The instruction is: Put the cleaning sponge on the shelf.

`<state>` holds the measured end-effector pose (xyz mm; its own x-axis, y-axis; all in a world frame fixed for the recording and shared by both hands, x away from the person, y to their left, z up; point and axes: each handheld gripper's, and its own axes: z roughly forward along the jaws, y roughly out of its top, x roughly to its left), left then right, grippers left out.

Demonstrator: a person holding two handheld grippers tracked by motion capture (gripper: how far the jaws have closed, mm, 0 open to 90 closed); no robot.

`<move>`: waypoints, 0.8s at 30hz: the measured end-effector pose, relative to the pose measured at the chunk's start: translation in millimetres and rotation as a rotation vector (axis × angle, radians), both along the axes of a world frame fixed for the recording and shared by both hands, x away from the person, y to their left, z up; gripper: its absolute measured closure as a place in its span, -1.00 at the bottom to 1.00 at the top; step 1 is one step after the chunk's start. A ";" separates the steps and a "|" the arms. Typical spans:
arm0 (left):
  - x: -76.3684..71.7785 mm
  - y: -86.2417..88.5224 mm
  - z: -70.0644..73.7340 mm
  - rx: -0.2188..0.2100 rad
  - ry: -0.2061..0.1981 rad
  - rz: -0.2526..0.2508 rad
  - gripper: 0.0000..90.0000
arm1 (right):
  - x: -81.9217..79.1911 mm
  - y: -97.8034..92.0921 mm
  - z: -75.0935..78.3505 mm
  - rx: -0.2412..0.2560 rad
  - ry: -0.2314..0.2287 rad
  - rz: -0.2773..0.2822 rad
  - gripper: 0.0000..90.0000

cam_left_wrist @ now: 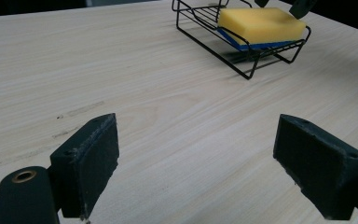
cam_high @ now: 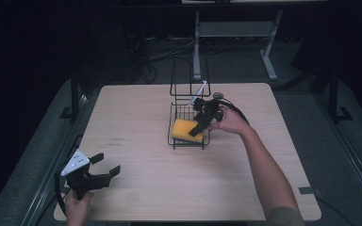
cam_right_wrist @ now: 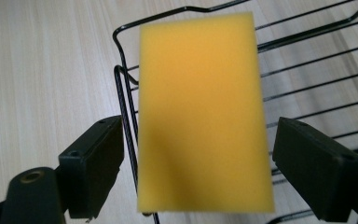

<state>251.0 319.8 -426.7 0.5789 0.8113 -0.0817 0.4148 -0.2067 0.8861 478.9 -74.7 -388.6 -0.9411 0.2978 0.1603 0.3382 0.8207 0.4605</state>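
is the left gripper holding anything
No, the left gripper has its jaws wide apart over bare table, with nothing between them.

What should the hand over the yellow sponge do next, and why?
Probably close the jaws on the sponge. The right gripper is open, with one jaw on each long side of the sponge and a gap at both. The sponge lies in the wire basket, so a grip would have to come before any lift. The left gripper hangs open, far off.
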 end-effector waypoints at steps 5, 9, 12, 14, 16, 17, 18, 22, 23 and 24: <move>0.0 -0.2 0.2 -0.001 -0.001 0.000 -0.70 | -3.7 -8.6 -0.1 0.015 -0.002 -0.007 -0.64; 0.3 -1.2 0.1 0.000 -0.002 -0.005 -0.70 | -6.4 -17.4 -3.1 0.014 -0.001 -0.018 -0.64; 0.2 -2.3 0.4 -0.002 -0.001 -0.004 -0.70 | -10.2 -23.9 -1.9 0.023 -0.006 -0.025 -0.64; 0.2 -2.9 0.6 0.000 -0.002 -0.006 -0.70 | -10.6 -26.3 -2.2 0.027 -0.009 -0.025 -0.64; 0.2 -3.4 0.6 0.000 -0.003 -0.008 -0.70 | -12.5 -31.2 -2.1 0.034 -0.011 -0.034 -0.63; 0.1 -3.5 0.6 -0.001 -0.004 -0.008 -0.70 | -14.1 -34.0 -2.3 0.038 -0.010 -0.037 -0.64; 0.1 -3.6 0.7 -0.001 -0.005 -0.008 -0.70 | -15.4 -36.0 -2.2 0.034 -0.008 -0.043 -0.64; 0.4 -4.9 0.8 0.001 -0.003 -0.011 -0.70 | -20.0 -45.4 -2.7 0.026 -0.011 -0.056 -0.64; 0.5 -5.4 0.7 0.002 -0.003 -0.012 -0.70 | -20.8 -48.3 -2.3 0.029 -0.012 -0.060 -0.64; 0.6 -5.7 0.5 0.003 -0.004 -0.013 -0.70 | -21.5 -50.7 -2.5 0.029 -0.014 -0.063 -0.64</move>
<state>251.6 314.1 -426.2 0.5900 0.8037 -0.0773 0.4088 -0.2148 0.8870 457.4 -125.4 -391.1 -0.9228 0.3519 0.1570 0.3822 0.7842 0.4888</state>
